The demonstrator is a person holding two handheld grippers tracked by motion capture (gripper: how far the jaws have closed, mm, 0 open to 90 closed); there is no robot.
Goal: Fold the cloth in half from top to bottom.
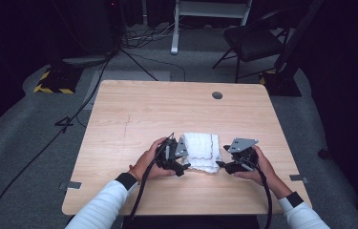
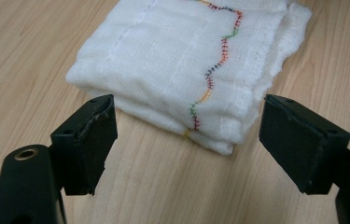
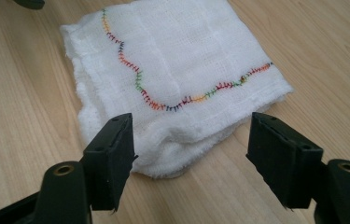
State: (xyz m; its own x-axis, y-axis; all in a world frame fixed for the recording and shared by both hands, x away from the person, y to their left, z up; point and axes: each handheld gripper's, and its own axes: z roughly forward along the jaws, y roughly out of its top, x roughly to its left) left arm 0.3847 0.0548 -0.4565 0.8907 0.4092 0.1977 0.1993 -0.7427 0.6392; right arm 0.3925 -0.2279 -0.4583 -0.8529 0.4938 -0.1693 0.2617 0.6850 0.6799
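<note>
Folded white cloth [image 1: 202, 151] flat on table [image 1: 133, 109], near front edge, just right of centre. Left gripper [image 1: 177, 160] at cloth's 9 o'clock, right gripper [image 1: 228, 164] at its 3 o'clock; both just beside it, about equally near. Both sets of jaws wide open, holding nothing. In left gripper view, cloth [image 2: 182, 60] lies at 12 o'clock off the tips, near corner just ahead of the gap. In right gripper view, cloth [image 3: 172, 79] corner reaches between the tips, pads not pressing. Long axis hard to call, roughly square. No containers.
</note>
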